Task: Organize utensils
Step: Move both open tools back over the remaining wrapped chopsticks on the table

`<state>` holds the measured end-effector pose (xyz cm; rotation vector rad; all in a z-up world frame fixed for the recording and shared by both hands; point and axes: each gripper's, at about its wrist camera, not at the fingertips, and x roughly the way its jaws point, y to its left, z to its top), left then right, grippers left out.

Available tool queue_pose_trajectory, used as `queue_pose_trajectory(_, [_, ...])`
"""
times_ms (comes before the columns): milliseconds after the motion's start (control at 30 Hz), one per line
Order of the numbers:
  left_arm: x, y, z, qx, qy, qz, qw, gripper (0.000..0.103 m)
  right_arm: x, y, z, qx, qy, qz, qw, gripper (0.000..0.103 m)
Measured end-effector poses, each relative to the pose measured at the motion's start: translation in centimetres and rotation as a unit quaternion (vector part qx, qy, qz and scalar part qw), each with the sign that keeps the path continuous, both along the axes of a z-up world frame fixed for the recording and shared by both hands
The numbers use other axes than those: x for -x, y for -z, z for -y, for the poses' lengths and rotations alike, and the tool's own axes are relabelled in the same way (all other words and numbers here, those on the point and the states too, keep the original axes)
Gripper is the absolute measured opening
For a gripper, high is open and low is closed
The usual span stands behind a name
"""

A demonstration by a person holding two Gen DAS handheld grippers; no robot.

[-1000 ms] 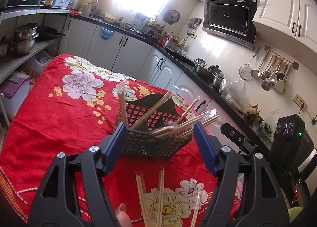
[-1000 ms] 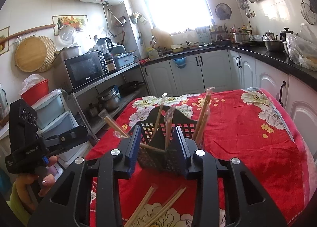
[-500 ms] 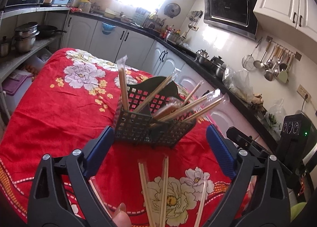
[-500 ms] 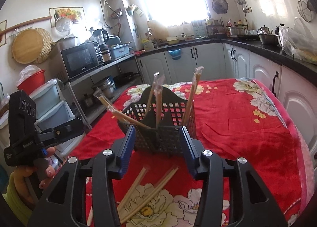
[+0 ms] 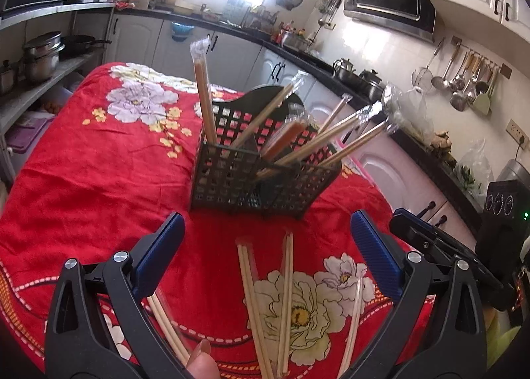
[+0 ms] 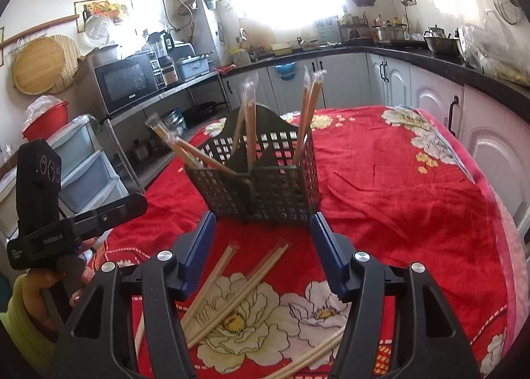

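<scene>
A black lattice utensil basket (image 5: 261, 177) (image 6: 265, 190) stands on the red flowered cloth, holding several wrapped chopstick pairs (image 5: 205, 94) (image 6: 308, 114) that lean out of it. Loose wrapped chopsticks (image 5: 265, 299) (image 6: 232, 293) lie on the cloth in front of it. My left gripper (image 5: 265, 256) hangs above those loose pairs, jaws very wide and opening, nothing between the pads. My right gripper (image 6: 261, 246) sits just short of the basket, jaws opening, with chopsticks lying beneath the gap but none gripped.
Table edges (image 6: 490, 200) fall away at the right and left. The other hand-held gripper unit (image 6: 49, 213) and a hand show at the left of the right wrist view. Shelves with pots (image 5: 39, 57) stand left, white cabinets (image 6: 430, 97) behind.
Both grippers have sunk toward the cloth and drawn back from the basket. Both jaws have spread wider. The basket and its chopsticks now stand clear beyond the fingertips.
</scene>
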<state>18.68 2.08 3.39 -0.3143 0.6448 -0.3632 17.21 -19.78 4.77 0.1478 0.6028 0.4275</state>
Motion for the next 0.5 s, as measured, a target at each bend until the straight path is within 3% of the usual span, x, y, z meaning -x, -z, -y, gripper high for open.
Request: queue_pose_trajectory(500, [-0.6, 3.4, 2.3, -0.025, 0.022, -0.042, 0.9986, 0.092, 0.6, 3.6, 0.8, 0.018, 0.009, -0.053, 0.998, 0.058])
